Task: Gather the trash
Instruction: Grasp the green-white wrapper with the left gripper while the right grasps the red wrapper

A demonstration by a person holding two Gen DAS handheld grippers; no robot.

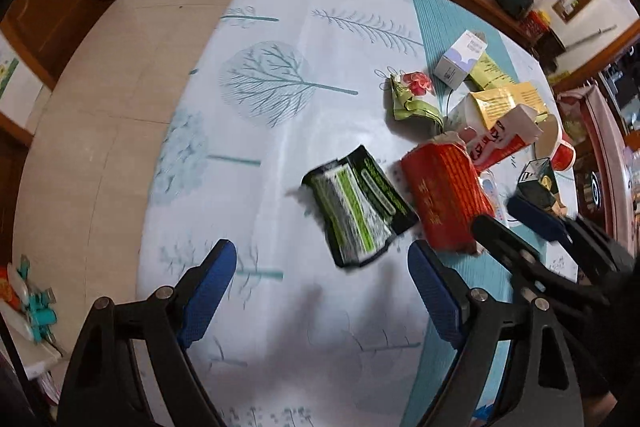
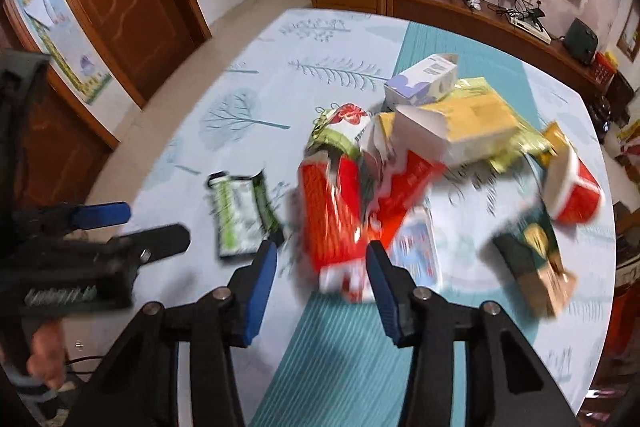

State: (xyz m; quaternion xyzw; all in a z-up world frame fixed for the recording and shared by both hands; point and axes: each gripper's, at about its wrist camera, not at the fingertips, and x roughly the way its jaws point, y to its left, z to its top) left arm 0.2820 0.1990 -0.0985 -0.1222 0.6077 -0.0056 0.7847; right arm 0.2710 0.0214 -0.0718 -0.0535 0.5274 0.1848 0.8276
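A flattened black-and-green foil wrapper (image 1: 357, 207) lies alone on the tree-patterned cloth of the counter (image 1: 280, 27), just ahead of the left claw (image 1: 322, 293) and slightly to its right, its long axis slanting away toward the near right. That claw hangs over the cloth with fingers wide apart and nothing between them, and looks the nearer of the two to the wrapper. Touching the wrapper's right edge is a crumpled red plastic tissue pack (image 1: 444, 195), which the right claw (image 2: 322, 269) faces head-on, its fingers also spread and empty. Beyond it the rest of the litter is heaped: a red-and-white carton (image 1: 504, 139), a yellow cardboard box (image 1: 506, 103), a white-and-lilac small box (image 1: 460, 57), a green floral wrapper (image 1: 412, 97), a tipped red paper cup (image 1: 558, 147) and a dark green box (image 1: 540, 183). The red pack crowding the wrapper's right side is probably the one obstacle to a clean pinch. Motion blur hides finer detail.
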